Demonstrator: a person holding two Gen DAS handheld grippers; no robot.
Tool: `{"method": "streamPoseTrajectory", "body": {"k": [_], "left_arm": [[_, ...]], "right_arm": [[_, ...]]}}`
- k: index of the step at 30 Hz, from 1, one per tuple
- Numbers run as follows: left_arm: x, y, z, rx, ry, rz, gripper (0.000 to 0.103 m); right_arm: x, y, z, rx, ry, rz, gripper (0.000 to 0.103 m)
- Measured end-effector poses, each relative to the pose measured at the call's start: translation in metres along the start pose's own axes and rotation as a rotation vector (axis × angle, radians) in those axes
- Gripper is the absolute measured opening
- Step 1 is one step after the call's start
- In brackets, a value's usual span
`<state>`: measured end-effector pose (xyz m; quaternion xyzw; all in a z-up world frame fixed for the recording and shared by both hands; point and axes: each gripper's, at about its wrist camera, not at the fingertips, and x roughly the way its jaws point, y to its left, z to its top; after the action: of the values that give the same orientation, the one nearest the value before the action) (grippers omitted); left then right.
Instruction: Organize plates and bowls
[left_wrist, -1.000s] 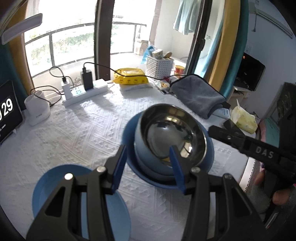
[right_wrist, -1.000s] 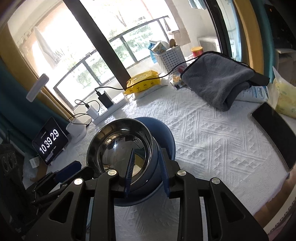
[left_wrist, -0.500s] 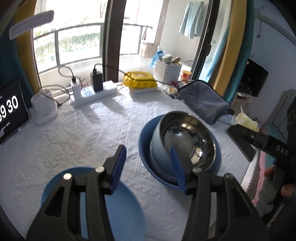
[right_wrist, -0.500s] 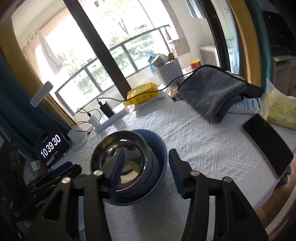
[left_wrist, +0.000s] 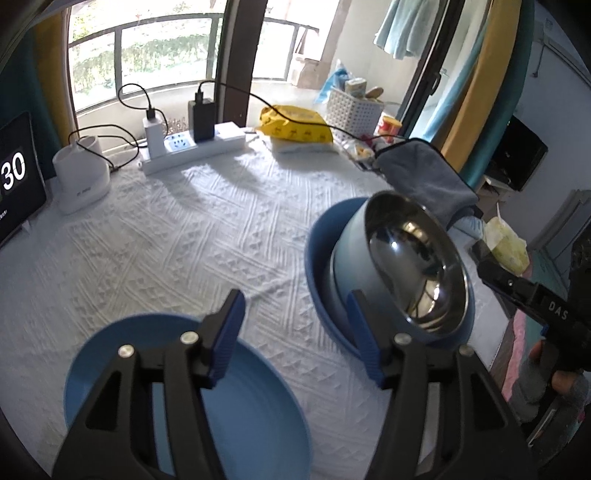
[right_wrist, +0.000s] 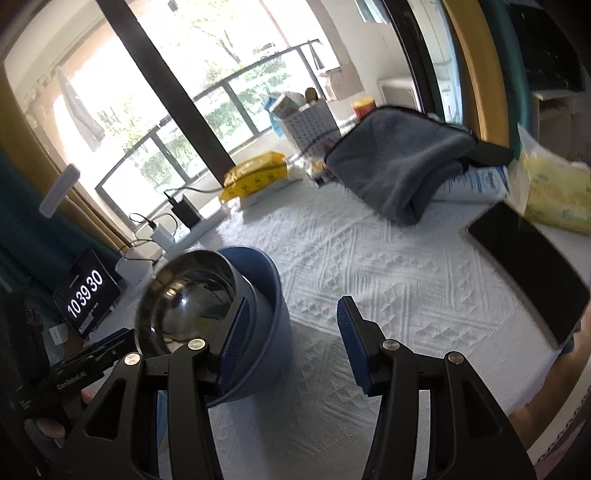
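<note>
A steel bowl (left_wrist: 417, 266) sits nested in a light blue bowl (left_wrist: 347, 266), and both rest in a dark blue bowl (left_wrist: 317, 254) on the white tablecloth. A flat blue plate (left_wrist: 240, 424) lies nearer, under my left gripper (left_wrist: 295, 339). Its jaws are opening with only cloth and the plate's edge between them. In the right wrist view the steel bowl (right_wrist: 188, 291) and the dark blue bowl (right_wrist: 275, 288) stand just left of my right gripper (right_wrist: 291, 339). It is open, with bare cloth in its gap.
Along the back stand a power strip (left_wrist: 192, 147) with chargers, a white jar (left_wrist: 81, 181), a clock tablet (right_wrist: 86, 299), a yellow pack (left_wrist: 295, 125) and a white basket (left_wrist: 354, 110). A grey towel (right_wrist: 399, 170), a black phone (right_wrist: 535, 273) and tissues (right_wrist: 554, 192) lie near the right edge.
My right gripper let go of the bowl stack's rim, opened and drew back to the right. My left gripper pulled back and left over the blue plate, jaws widening.
</note>
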<state>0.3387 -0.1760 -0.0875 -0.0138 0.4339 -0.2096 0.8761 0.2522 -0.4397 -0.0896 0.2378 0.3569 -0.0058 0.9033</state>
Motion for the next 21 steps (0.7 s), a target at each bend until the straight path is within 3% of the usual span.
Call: {"method": "streamPoseTrajectory", "body": {"k": [10,15,19,21], "left_arm": [[0.015,-0.003,-0.003,0.040,0.028,0.018,0.059],[0.016,-0.004,-0.004,0.049,0.019,0.021,0.059],[0.016,-0.004,-0.004,0.059,0.010,0.011,0.057],[0.016,-0.007,-0.005,0.074,0.007,-0.001,0.049]], "right_arm": [[0.017,-0.004,-0.009,0.019,0.019,0.026,0.045],[0.021,0.002,-0.008,0.011,0.034,0.045,0.028],[0.029,0.007,-0.010,0.013,0.058,0.062,0.025],[0.029,0.007,-0.011,0.019,0.049,0.065,0.024]]}}
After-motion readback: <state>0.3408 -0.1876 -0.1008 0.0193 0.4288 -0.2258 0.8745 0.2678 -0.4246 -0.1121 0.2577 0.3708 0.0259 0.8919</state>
